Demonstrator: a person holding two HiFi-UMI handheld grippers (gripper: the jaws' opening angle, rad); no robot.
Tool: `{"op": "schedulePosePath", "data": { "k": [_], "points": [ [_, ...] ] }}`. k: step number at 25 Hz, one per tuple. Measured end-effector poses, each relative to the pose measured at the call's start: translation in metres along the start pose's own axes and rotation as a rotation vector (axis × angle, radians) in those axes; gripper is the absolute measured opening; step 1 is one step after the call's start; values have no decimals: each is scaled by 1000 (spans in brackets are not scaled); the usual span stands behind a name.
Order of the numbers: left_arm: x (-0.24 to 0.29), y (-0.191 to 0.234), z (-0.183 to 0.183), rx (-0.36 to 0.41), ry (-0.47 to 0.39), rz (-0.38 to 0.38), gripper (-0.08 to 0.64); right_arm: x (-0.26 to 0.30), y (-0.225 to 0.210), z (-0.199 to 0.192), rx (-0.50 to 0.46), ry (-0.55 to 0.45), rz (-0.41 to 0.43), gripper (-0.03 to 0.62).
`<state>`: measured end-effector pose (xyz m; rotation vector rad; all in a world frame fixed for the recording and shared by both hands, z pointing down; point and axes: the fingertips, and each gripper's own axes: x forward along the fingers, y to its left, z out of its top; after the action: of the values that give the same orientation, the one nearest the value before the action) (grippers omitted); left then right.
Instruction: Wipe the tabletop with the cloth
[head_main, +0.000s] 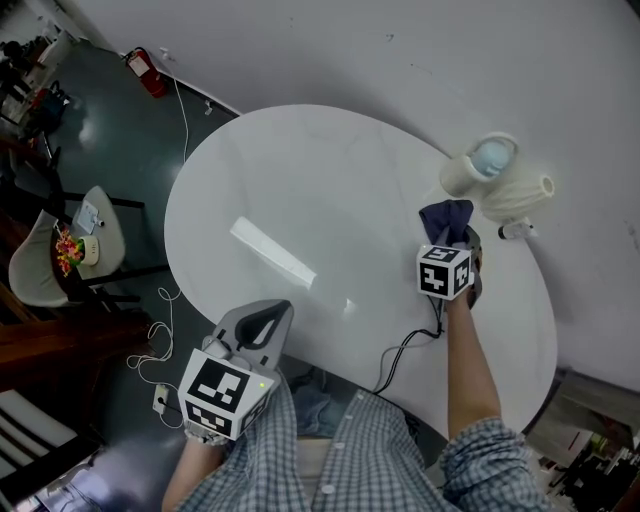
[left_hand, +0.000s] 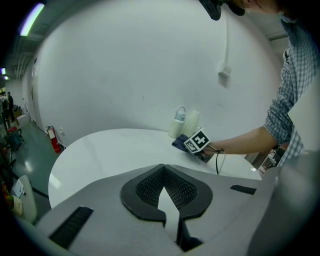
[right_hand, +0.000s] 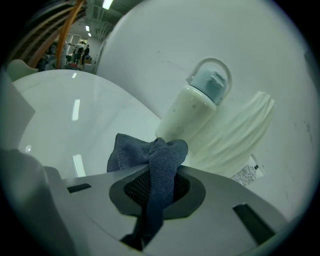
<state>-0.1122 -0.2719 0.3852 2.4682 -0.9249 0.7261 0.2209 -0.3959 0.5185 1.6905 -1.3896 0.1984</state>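
Cloth (right_hand: 156, 162): dark blue, bunched, pinched in right gripper (right_hand: 157, 186) fingers, near white bottle (right_hand: 192, 107)
Left gripper (left_hand: 163, 174): fingers pressed together, empty, at counter (head_main: 330, 180) edge

The bench (head_main: 330, 180) is viewed steeply from above by the head camera, faced across at low level from its near edge by the camera on the left hand-held gripper (left_hand: 162, 168), and seen at close range by the camera on the right hand-held gripper (right_hand: 155, 170), the white bottle (right_hand: 192, 107) being shared by all three views.
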Motion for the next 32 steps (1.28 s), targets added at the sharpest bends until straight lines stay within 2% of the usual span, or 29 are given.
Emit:
{"op": "schedulePosePath", "data": {
  "k": [4,13,23,32],
  "points": [
    [-3,1,-2,0,0,0,3,-9,33,23,-49,-93,110,31],
    [-4,-11,-1,13,-15,-18,3,-62,124,47,-287,-315,417,31],
    [-4,-29,-1,37,-34,-42,3,-147,202,23,-465,-467,680,31],
    [-4,-52,0,59,-57,-55,3,-212,241,-24,-623,-517,838,31]
  ]
}}
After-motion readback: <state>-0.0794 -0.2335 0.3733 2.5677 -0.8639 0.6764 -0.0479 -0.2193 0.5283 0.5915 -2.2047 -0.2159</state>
